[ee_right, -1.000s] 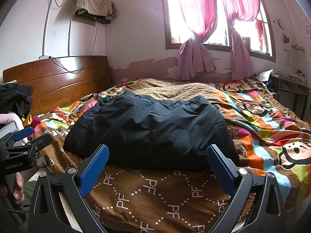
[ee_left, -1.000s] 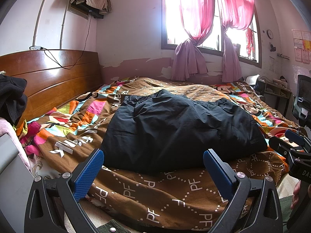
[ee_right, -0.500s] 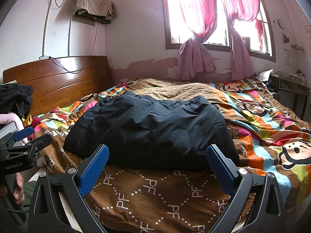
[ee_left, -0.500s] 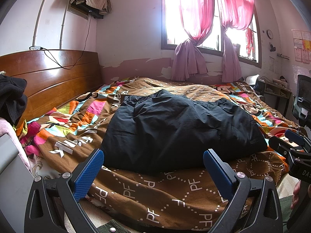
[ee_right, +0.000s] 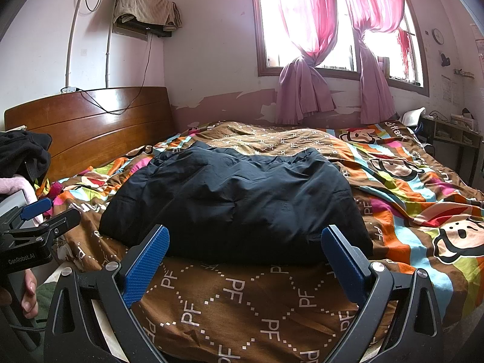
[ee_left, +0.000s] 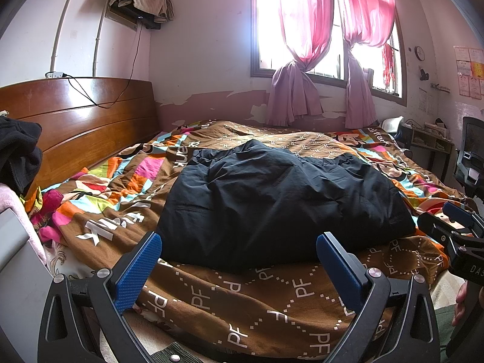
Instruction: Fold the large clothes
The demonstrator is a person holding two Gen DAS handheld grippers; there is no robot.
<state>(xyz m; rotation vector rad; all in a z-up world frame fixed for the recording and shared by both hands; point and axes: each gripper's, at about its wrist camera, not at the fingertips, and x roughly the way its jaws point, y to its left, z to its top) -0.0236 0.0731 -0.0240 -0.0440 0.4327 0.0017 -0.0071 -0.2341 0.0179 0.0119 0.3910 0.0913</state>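
Observation:
A large black garment [ee_left: 272, 199] lies folded in a bulky pile on the patterned bedspread [ee_left: 127, 224]; it also shows in the right wrist view [ee_right: 242, 202]. My left gripper [ee_left: 239, 257] is open and empty, held at the bed's near edge just short of the garment. My right gripper [ee_right: 245, 251] is open and empty, also at the near edge in front of the garment. Each gripper shows at the side of the other's view: the right one [ee_left: 453, 230] and the left one [ee_right: 36, 224].
A wooden headboard [ee_left: 75, 127] stands at the left with dark clothes [ee_left: 18, 154] piled beside it. A window with pink curtains [ee_left: 317, 45] is behind the bed. A desk [ee_right: 453, 139] and a chair [ee_left: 472, 157] stand at the right.

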